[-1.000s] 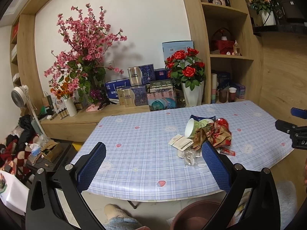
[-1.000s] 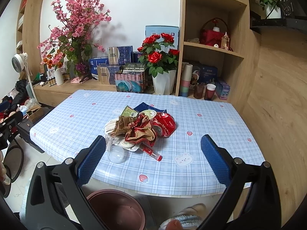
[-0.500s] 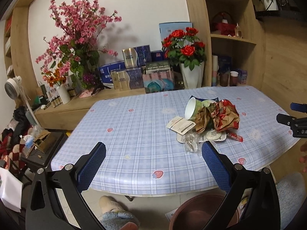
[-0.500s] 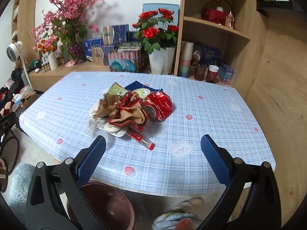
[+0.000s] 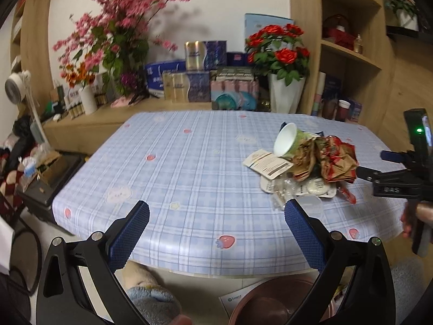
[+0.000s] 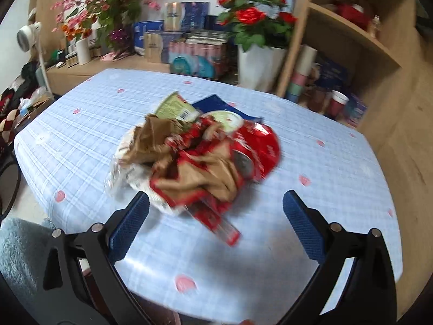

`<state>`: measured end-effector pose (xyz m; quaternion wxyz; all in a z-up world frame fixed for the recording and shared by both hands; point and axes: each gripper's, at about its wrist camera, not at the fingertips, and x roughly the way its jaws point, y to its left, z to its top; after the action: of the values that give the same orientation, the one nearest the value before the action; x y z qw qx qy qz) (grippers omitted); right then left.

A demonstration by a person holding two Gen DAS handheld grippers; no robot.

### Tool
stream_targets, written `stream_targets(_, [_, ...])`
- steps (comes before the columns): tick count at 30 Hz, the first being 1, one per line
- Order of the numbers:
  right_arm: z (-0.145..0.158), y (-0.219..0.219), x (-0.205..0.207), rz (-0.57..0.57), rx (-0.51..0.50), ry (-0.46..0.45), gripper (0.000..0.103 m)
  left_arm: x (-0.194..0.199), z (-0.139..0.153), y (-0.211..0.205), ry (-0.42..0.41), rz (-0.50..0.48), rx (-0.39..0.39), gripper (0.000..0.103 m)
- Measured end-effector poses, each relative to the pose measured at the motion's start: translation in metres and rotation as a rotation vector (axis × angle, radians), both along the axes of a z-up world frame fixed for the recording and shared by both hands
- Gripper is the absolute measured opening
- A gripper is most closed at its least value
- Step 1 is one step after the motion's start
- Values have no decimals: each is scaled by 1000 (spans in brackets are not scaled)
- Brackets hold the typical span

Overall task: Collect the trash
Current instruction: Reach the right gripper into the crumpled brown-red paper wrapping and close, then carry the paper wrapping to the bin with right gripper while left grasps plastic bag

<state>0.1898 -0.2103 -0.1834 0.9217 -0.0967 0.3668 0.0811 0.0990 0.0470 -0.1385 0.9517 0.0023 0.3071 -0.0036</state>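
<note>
Jaws wide open and empty on both my grippers. Right gripper (image 6: 215,222) has closed in over the bench (image 6: 319,168); trash pile (image 6: 194,159) now just ahead, bin (image 5: 273,306) below. Left gripper (image 5: 216,224) trails. First pick next, probably the red stick wrapper (image 6: 220,224).

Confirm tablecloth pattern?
Light blue plaid tablecloth with scattered pink strawberries and white figures; clearest in the left wrist view.

The right tongs' (image 5: 373,166) black body (image 5: 392,189) reads "DAS"; other print is illegible.
</note>
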Motion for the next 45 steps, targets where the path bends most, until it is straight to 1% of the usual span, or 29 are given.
stream_targets(1, [-1,7,7,11,-11,-1,97,3,-2,5,4,13,-12,98])
stream_targets(4, [-9,30,31,46,-90,10,97,7,-7,15,6,53,-22,98])
stream_targets(6, [-20,40,47,36,-180,34,97,12,-10,22,7,67,-34,98])
stream_targets(7, [-23,41,53,33,-186,45,97,14,-11,25,11,68,-41,98])
stream_targets(11, [-33,30,74,-32,-122,107,97,22,-18,28,17,62,-50,98])
stream_targets(15, [-41,15,82,-74,7,179,97,31,-26,23,36,28,-69,98])
stream_targets(19, [-39,2,77,-73,106,194,83,38,-29,13,40,-2,-71,98])
stream_targets(22, [-31,-7,69,-61,172,180,77,43,-29,8,39,-20,-75,98])
stream_targets(23, [-26,-10,65,-58,194,167,76,44,-29,6,40,-23,-77,98])
stream_targets(24, [-22,-12,61,-55,211,154,73,46,-30,4,42,-28,-81,98])
stream_targets(30, [4,-29,42,-67,270,63,72,53,-30,-9,50,-60,-87,98])
stream_targets(35, [15,-54,32,-121,273,-3,72,63,-30,-18,66,-87,-114,98])
stream_targets(38, [15,-68,22,-149,272,-20,72,70,-31,-24,74,-103,-123,98])
stream_targets(42, [9,-84,9,-166,291,-15,72,76,-40,-42,99,-147,-114,97])
stream_targets(45, [1,-94,-2,-183,348,0,72,78,-53,-59,136,-195,-94,95])
